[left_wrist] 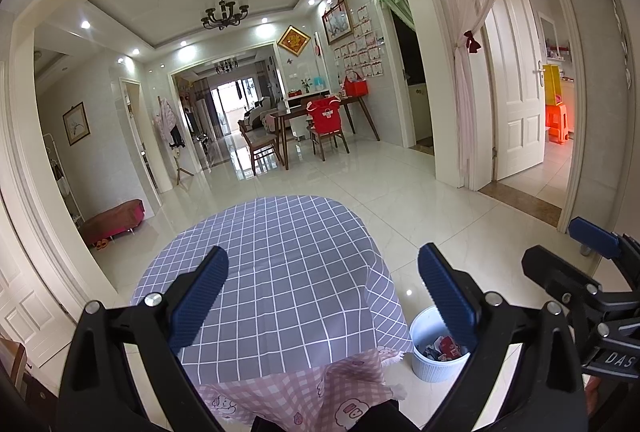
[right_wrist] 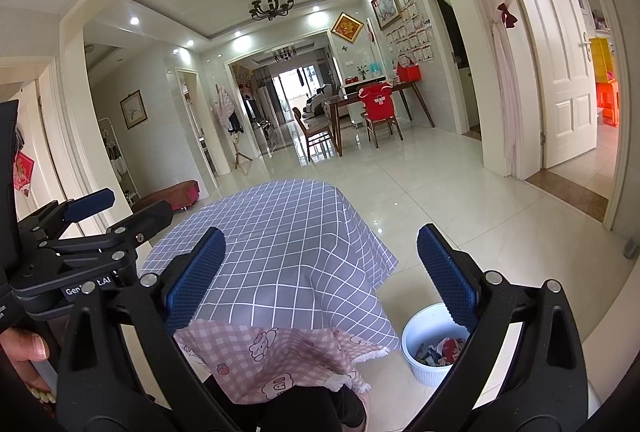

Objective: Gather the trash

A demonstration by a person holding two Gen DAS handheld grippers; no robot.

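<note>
Fingers of both our left gripper (left_wrist: 323,296) and right gripper (right_wrist: 320,278) stand apart, empty, above the bare worktop (left_wrist: 280,256); trash sits in the bin (right_wrist: 416,356) right of it.

**Trash in the bin**

We see 1 small white ribbed bin (left_wrist: 430,360) (right_wrist: 428,360) standing upright on the glossy floor tiles, just beside the draped corner of the grey checked cloth. Crumpled trash (left_wrist: 442,348) (right_wrist: 438,352), red, white and dark, lies inside, below its rim.
</note>
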